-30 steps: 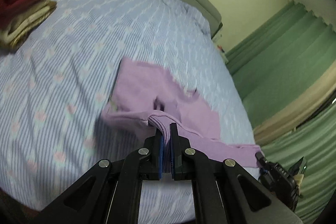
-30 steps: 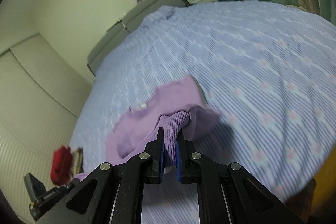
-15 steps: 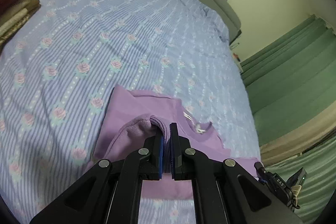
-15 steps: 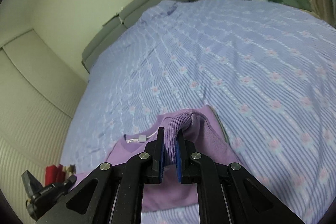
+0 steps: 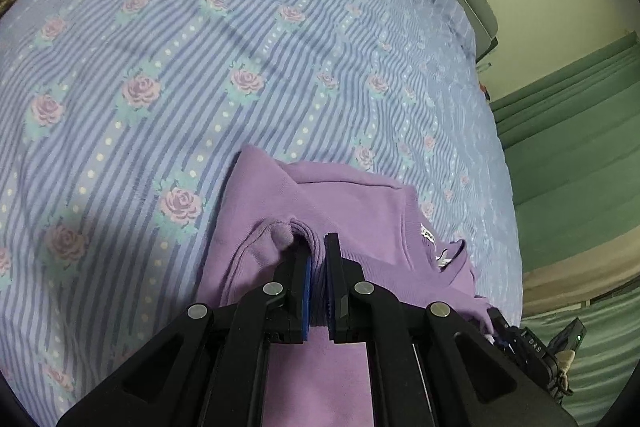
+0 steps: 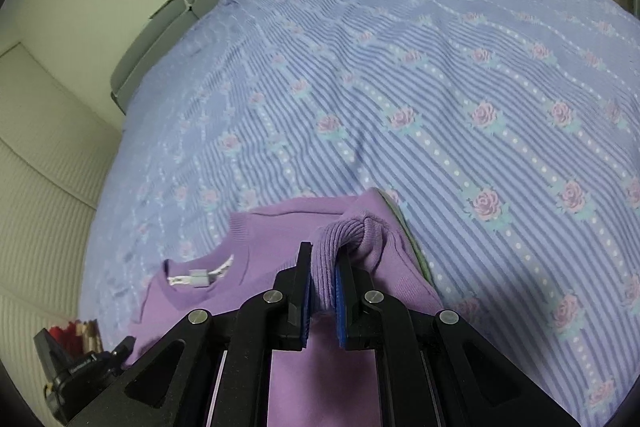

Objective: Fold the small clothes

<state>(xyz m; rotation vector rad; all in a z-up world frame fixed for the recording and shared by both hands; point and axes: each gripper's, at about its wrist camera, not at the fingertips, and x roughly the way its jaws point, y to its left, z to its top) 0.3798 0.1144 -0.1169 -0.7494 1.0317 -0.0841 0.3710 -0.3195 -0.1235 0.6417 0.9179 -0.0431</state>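
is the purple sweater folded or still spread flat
Partly folded: the purple sweater has one edge doubled over its body, with both tongs, left and right, shut on bunched fabric. The collar label is visible.

both views are evenly and rather dimly lit by soft indoor light, with a cool bluish cast and no glare. the bedspread (image 5: 248, 59) takes soft shadows: one at its near left edge in the left wrist view, another at its near right edge in the right wrist view. fisheye distortion bows the bed and walls strongly, and black vignetting fills the corners. the centre is sharp; the rose print softens toward the far edge and the rim.
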